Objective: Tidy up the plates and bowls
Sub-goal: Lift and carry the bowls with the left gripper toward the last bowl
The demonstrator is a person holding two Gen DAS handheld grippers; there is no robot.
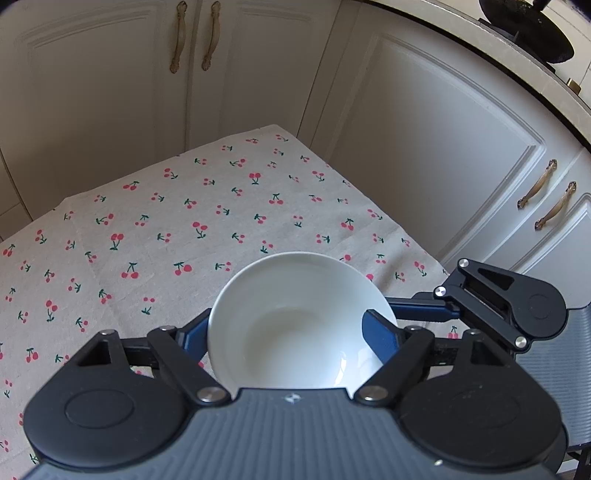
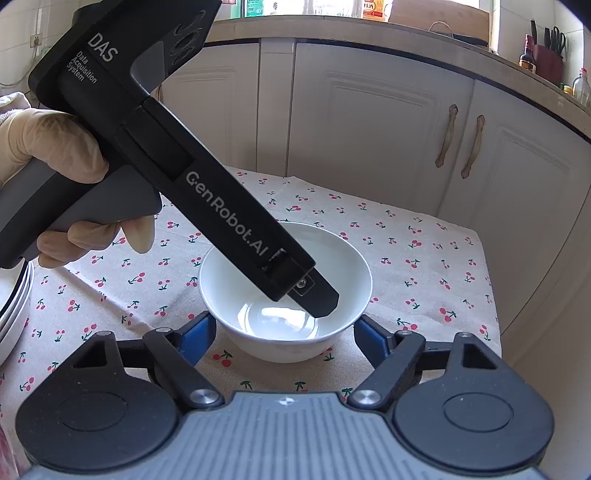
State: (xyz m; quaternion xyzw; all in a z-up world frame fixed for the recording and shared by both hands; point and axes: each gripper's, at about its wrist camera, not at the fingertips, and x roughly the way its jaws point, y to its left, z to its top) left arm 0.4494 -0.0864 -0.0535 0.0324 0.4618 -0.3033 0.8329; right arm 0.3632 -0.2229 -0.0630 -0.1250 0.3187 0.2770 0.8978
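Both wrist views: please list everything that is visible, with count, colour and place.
bowl: one, white, on the tablecloth, between both grippers' pads
plates: a stack, white, left edge of the right wrist view; count unclear
tablecloth: one, beige with red cherries, covers the table
cabinet doors: several, cream, behind the table
pan: one, dark, above the cabinets
left gripper: one, black with blue pads, closed on the bowl
right gripper: the same
left hand: one, pale glove, holds the left gripper
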